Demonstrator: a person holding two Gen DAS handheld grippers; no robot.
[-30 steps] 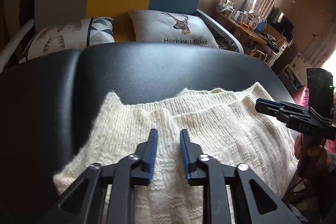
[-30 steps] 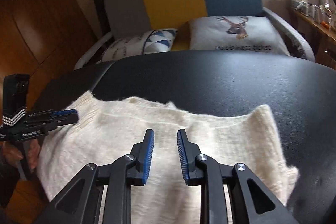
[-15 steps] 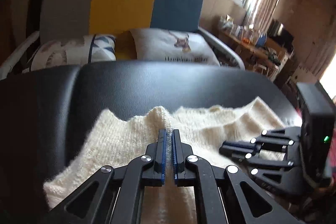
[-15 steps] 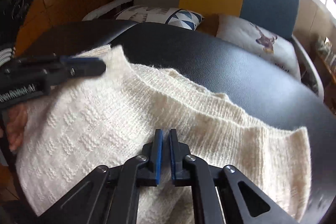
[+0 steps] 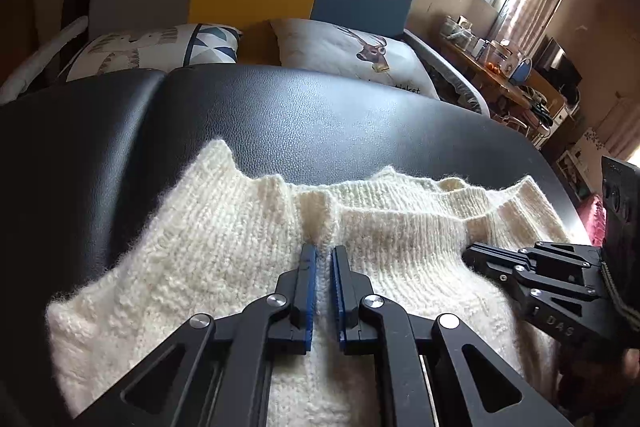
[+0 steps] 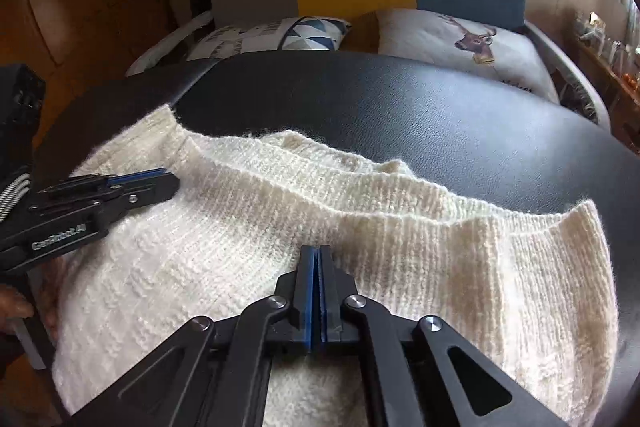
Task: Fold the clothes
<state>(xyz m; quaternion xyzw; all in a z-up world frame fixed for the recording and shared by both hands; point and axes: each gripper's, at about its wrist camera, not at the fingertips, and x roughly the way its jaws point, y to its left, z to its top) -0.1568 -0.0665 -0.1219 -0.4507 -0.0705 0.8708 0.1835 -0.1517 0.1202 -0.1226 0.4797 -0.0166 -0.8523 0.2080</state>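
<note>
The cream knitted sweater [image 5: 224,267] was spread flat on the black padded counter [image 5: 304,115], and it was judged soft, light, limp and stretchy, best taken by pinching its ribbed edge at two spread points. The left gripper [image 5: 323,255] was clenched on a raised pleat of knit, and the right gripper [image 6: 319,259] was pressed shut on the fabric. Only the left wrist view showed that pleat; only the right showed a hand [image 6: 16,307] beneath the left tool.

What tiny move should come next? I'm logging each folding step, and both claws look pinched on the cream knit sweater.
Probably lift both together: the left claw and right claw each pinch the cream knit sweater near its ribbed edge on the black padded surface.
</note>
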